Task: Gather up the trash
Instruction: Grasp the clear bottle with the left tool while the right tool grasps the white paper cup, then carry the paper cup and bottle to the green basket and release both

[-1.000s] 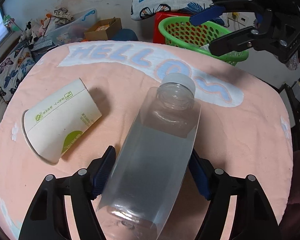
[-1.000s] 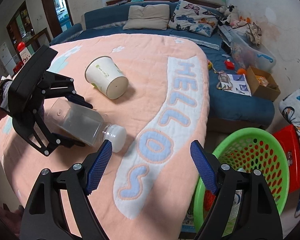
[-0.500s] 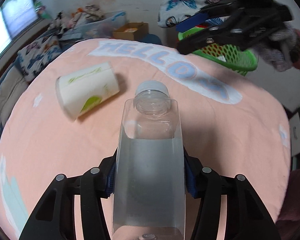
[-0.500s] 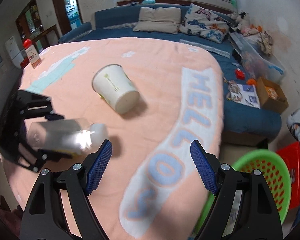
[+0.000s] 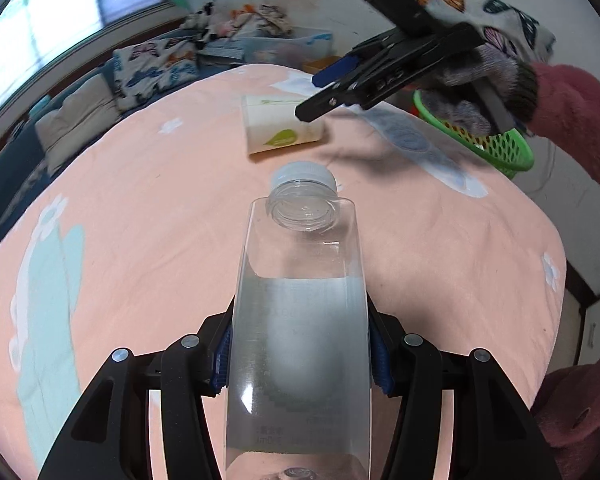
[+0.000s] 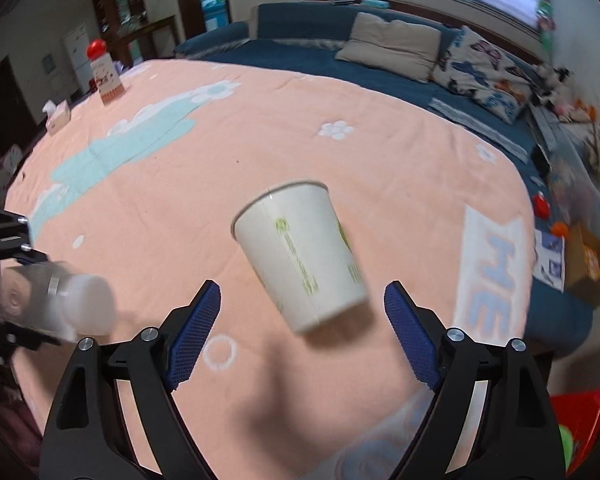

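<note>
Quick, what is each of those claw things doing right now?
Left gripper: closed on the clear bottle.
Right gripper: open, empty, paper cup ahead.

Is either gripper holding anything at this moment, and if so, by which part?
The left gripper holds the clear bottle by its lower body. The right gripper is open and empty, near the paper cup.

We count one clear plastic bottle (image 5: 300, 320), with one white cap (image 5: 303, 173). We count one paper cup (image 6: 300, 252) lying on its side on one pink blanket (image 6: 260, 136). There are two tongs: the left tongs (image 5: 300, 354) and the right tongs (image 6: 302, 328). We see one green basket (image 5: 496, 148), one red bin (image 6: 580, 420), one cardboard box (image 6: 590, 264), one beige pillow (image 6: 392, 46) and two butterfly-print cushions (image 6: 484, 76) (image 5: 152, 68). One red-topped carton (image 6: 105, 76) and one tissue box (image 6: 58, 118) stand beyond the blanket's far edge.
</note>
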The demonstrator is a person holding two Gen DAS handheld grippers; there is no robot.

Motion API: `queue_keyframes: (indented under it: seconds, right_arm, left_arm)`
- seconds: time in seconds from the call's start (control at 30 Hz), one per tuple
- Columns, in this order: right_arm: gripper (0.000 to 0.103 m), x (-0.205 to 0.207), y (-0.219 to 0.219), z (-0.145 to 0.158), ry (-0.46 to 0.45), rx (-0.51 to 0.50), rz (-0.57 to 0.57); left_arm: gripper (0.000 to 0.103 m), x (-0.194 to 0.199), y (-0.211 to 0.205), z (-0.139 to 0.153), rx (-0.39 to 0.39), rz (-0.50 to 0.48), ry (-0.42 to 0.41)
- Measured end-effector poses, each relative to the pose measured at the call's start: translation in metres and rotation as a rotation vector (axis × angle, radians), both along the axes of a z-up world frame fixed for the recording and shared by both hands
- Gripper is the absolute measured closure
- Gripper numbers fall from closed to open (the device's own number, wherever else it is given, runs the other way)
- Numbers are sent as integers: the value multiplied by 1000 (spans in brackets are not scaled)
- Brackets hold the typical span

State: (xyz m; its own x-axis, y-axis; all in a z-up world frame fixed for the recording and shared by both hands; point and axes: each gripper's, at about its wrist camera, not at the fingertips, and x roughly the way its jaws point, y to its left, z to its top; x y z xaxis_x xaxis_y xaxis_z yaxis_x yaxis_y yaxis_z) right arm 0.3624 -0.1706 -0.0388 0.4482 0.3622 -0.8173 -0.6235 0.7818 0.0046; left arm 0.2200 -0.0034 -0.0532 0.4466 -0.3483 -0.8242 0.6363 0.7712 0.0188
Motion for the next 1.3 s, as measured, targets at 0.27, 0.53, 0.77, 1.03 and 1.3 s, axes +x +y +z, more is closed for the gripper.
queue_keyframes:
  seconds: [0.27,0.53,0.77,1.03,1.3]
  right_arm:
    - [19,27,35,-29,29,-88,78]
    - [32,27,44,-41,28,-122,37]
    - [36,8,21,-27,26,-80,-72]
    - [36,-35,-18,-12,12,-51,-173]
    - [36,-76,-68,1,-2,-16,-297]
  left_arm:
    - [51,-6,23,-1,-32,69,12]
    - [51,-7,22,3,-51,87,-6]
    - [51,-7,17,10,-79,92,-24]
    - [51,-8,-1,22,-118,83,-44]
    - [51,-16,-38,29,-134,37,-55]
